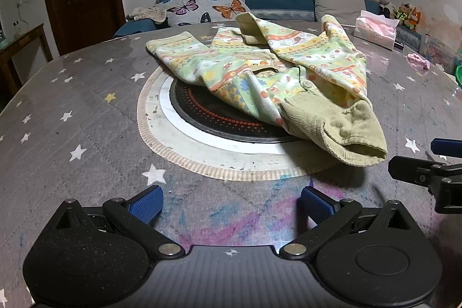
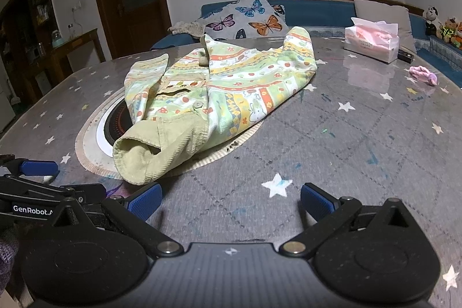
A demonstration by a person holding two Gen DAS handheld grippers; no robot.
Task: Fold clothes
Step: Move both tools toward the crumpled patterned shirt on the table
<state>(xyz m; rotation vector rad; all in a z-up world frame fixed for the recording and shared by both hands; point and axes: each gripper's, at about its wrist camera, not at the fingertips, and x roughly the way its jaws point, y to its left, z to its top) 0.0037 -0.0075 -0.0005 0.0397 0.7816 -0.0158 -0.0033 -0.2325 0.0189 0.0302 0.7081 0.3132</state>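
Observation:
A small child's jacket (image 1: 260,71) lies crumpled and inside out on the round table, its patterned lining up and green corduroy cuff (image 1: 346,134) nearest me. It also shows in the right wrist view (image 2: 219,94). My left gripper (image 1: 231,204) is open and empty, low over the table a short way before the jacket. My right gripper (image 2: 229,202) is open and empty, right of the cuff (image 2: 138,160). The right gripper's fingers (image 1: 444,147) show at the right edge of the left view; the left gripper's fingers (image 2: 37,168) show at the left of the right view.
The table (image 1: 72,106) has a grey star-patterned cover and a round black cooktop (image 1: 202,117) under the jacket. A pink tissue pack (image 2: 372,39) and a small pink cloth (image 2: 423,75) lie at the far right. A sofa with a butterfly cushion (image 1: 206,3) stands behind.

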